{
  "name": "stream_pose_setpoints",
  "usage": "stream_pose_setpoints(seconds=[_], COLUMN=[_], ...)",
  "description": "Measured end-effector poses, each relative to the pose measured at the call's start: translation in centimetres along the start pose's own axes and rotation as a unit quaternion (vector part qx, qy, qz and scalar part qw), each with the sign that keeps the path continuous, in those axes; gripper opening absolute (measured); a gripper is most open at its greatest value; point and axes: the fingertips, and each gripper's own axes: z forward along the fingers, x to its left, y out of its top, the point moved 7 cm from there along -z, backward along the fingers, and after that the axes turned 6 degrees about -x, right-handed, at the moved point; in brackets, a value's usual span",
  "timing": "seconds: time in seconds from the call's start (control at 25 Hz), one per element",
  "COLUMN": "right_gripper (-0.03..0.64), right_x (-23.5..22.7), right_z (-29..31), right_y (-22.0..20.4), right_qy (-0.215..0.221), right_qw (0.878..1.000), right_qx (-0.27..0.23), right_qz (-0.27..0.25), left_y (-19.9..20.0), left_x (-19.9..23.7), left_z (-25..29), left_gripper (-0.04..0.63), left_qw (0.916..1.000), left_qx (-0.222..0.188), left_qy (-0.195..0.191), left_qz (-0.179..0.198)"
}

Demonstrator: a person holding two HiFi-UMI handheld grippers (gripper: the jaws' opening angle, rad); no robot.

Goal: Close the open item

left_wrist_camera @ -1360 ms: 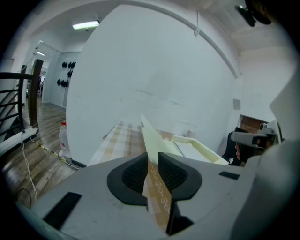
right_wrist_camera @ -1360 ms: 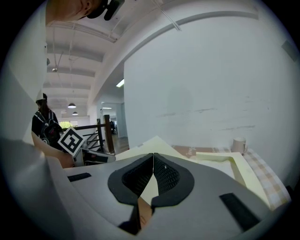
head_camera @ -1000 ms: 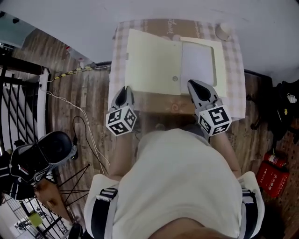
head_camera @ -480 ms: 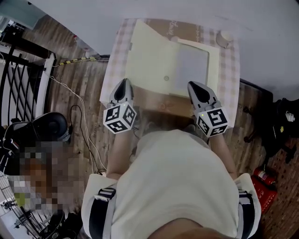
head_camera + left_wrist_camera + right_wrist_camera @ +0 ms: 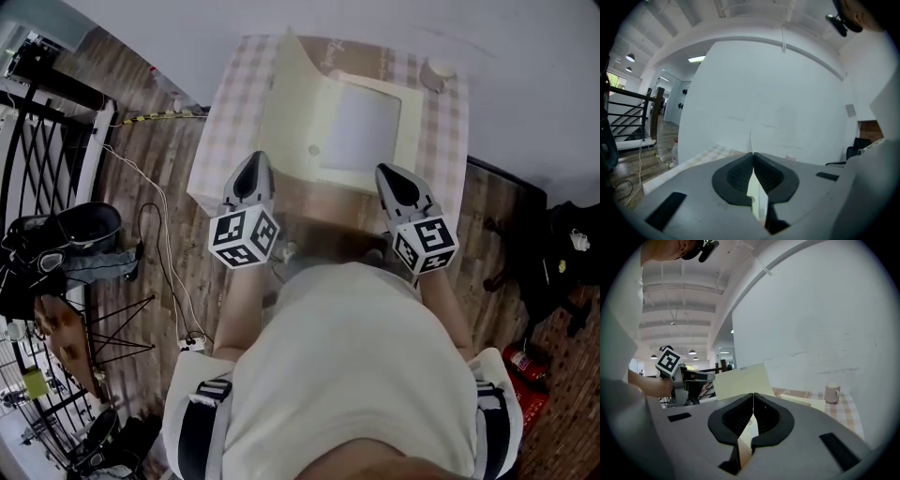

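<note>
**Folder cover raised off the table, swing to the right not yet done**

Since the earlier frames, the left cover (image 5: 292, 112) of the pale yellow cardboard folder (image 5: 410, 127) has come up from lying flat on the checked tablecloth (image 5: 225, 122). It now stands steeply on its spine, and the left gripper (image 5: 255, 161) has risen with it. That gripper's jaws have just been closing and are now pinched together on the cover's thin near edge, which shows as a pale sliver between the pads in the left gripper view.

The right gripper (image 5: 386, 172) has its jaws together too, with nothing visible between them. It sits at the near edge of the folder's other half, just beside the white sheet (image 5: 364, 127) lying inside.

The folder lies in the middle of the table, with its spine running away from the person. A white mug (image 5: 436, 67) stands well apart at the far right corner.

The hinge line is what the coming move turns on. The flat half lies to the right of the raised cover, so the cover probably has to tip rightward across the spine and down over the white sheet. The left gripper is the one placed to carry it. The right gripper's tip looks close to where the cover's near edge would land, so it may need to draw clear.
</note>
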Motion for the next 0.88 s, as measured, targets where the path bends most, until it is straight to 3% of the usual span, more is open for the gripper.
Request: stream_pose_setpoints(seconds=[0.28, 0.56, 0.88], right_gripper=[0.002, 0.002, 0.002], right_x=[-2.4, -4.9, -7.8], right_z=[-3.4, -5.3, -6.5], right_y=[-0.6, -0.7, -0.8], right_qy=[-0.001, 0.001, -0.001], right_qw=[1.000, 1.000, 1.000], right_qx=[0.004, 0.005, 0.009], right_qz=[0.004, 0.002, -0.003], left_y=[-0.7, -2.4, -4.8], left_x=[-5.4, -10.4, -14.5], left_z=[-0.1, 0.5, 0.7], left_gripper=[0.009, 0.011, 0.015], left_qw=[0.9996, 0.9974, 0.9952], left_qx=[-0.006, 0.005, 0.024], left_qy=[-0.026, -0.070, -0.093], left_qz=[0.008, 0.016, 0.018])
